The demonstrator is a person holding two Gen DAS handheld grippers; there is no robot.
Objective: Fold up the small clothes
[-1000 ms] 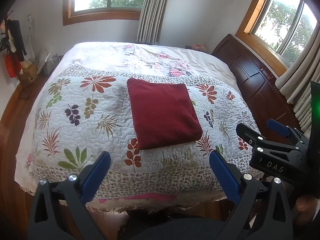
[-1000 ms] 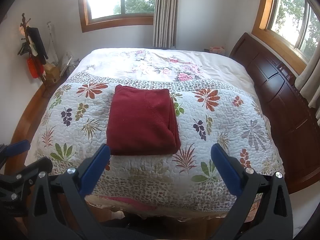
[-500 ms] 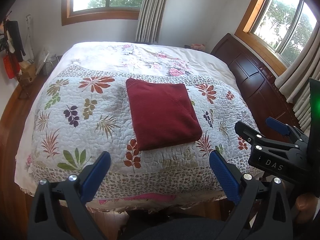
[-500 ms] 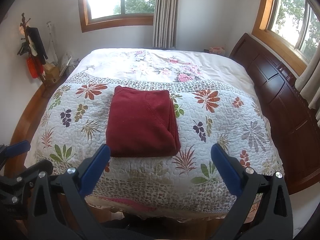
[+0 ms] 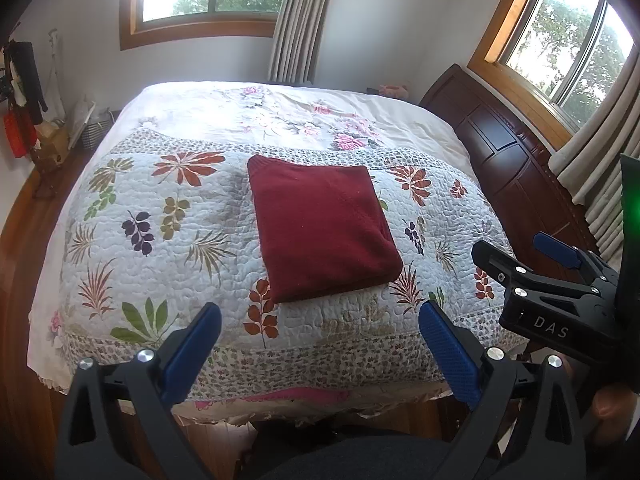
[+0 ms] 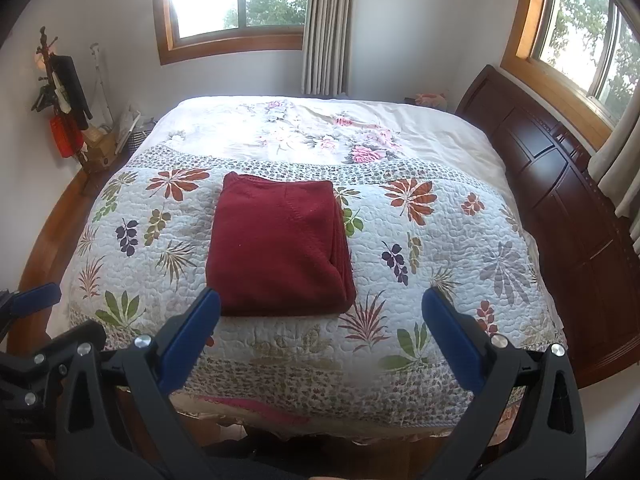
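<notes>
While both claws hang back at the near edge of the bed, the scene reads as follows:

Garment: a dark red knit garment (image 5: 322, 230) lies folded into a neat, nearly square packet; its top face is smooth with a faint diagonal seam line; in the right wrist view (image 6: 280, 246) the stacked fold layers show along its right side, and the near edge is rounded and thick.

Place: it rests flat on the quilt (image 5: 168, 248), roughly in the middle of the bed's near half, with leaf prints on every side of it; nothing touches it.

Quilt: pale, stitched, printed with red, green and purple leaves; a small-flowered border runs along the near edge; beyond it a white floral sheet (image 5: 288, 116) covers the far half.

Left gripper (image 5: 320, 328): blue-padded fingers (image 5: 192, 348) spread wide apart, nothing between them; held over the near edge of the bed, well short of the garment.

Right gripper (image 6: 320, 314): jaws likewise spread wide and empty; its left fingertip sits in front of the garment's near left corner in the picture, but whether it touches cannot be told; in the left wrist view it shows at the right (image 5: 532, 264), off the bed's near right corner.

Surroundings: dark wooden headboard (image 6: 560, 208) at the right; two windows; grey curtain (image 6: 326, 28) between them; coat stand (image 6: 60, 88) at the left wall.
</notes>
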